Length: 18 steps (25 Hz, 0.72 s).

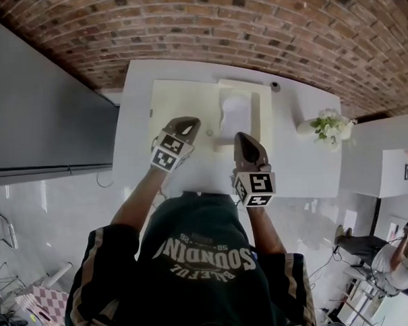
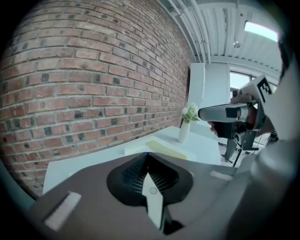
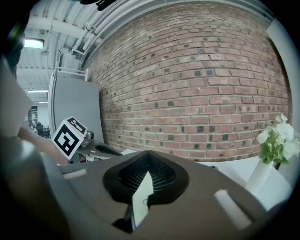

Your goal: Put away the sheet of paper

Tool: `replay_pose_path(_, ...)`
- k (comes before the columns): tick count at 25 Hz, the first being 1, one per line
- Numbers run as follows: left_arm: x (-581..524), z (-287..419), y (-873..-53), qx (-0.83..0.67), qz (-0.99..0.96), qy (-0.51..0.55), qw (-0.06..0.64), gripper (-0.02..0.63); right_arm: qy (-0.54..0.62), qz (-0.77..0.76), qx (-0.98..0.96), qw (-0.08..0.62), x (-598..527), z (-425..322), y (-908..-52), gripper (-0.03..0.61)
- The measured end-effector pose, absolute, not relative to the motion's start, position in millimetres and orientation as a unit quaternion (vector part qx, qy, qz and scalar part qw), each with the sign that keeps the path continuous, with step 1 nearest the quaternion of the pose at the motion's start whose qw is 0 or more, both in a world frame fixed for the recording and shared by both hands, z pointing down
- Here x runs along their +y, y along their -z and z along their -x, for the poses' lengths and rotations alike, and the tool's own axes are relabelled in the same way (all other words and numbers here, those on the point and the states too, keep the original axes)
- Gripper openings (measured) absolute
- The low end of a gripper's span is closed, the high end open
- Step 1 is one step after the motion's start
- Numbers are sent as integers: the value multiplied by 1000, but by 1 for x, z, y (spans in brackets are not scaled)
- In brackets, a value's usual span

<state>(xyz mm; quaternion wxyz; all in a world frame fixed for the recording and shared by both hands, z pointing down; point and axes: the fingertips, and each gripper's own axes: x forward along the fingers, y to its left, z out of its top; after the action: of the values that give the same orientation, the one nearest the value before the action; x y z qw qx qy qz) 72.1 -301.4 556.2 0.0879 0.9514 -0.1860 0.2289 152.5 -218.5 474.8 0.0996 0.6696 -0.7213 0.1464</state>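
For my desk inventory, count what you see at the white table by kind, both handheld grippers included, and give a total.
Grippers: 2, the left gripper and the right gripper
Sheet of paper: 1
Cream pad: 1
Vase of flowers: 1
Small dark object: 1
Total: 6

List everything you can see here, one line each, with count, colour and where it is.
table: one, white, against the brick wall
brick wall: one, red-brown, behind the table
cabinet: one, grey, left of the table
tray: one, cream, far-middle of the table
sheet of paper: one, white, on the tray's right part
vase of flowers: one, white with green, table's right side
small object: one, dark, table's far edge
left tool: one, grey, shut, over the tray
right tool: one, grey, shut, near the tray's front edge
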Motion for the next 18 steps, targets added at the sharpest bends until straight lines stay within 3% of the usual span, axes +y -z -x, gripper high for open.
replay_pose_path(13, -300, -67, -480, -202, -963, -172, 43, 11, -103, -671, -729, 91, -220, -152, -438, -3)
replay_pose_path(18, -294, -65, -474, -197, -965, -164, 57, 11, -103, -670, -731, 87, -218, -149, -438, -3)
